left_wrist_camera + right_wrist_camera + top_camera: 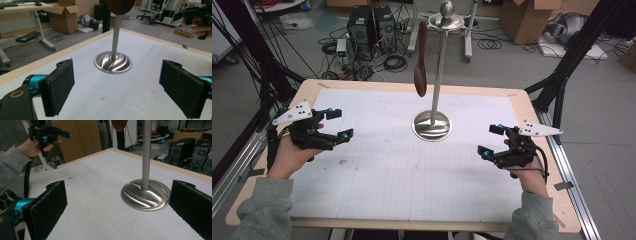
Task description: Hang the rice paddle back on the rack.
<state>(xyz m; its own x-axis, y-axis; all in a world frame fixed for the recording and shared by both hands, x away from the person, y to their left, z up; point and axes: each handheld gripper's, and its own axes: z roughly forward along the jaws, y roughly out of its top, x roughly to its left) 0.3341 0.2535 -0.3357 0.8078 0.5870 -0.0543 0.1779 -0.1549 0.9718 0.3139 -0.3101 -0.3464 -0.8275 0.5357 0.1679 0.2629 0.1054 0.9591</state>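
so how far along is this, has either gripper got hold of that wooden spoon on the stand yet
Not yet. The dark wooden spoon hangs from the tall steel stand with a round base, untouched. The left gripper and right gripper are both open, holding nothing, apart from the stand on either side. Reaching and gripping remain.

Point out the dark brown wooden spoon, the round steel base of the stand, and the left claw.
Dark brown wooden spoon (420,80), high view, bowl.
Round steel stand base (432,128), high view, rim.
Left claw (341,124), high view, between its tips.

A brown spoon (420,60) hangs from a shiny metal stand (432,125) on the table (522,100) — the left gripper (339,124) and right gripper (490,140) wait open, one on each side.
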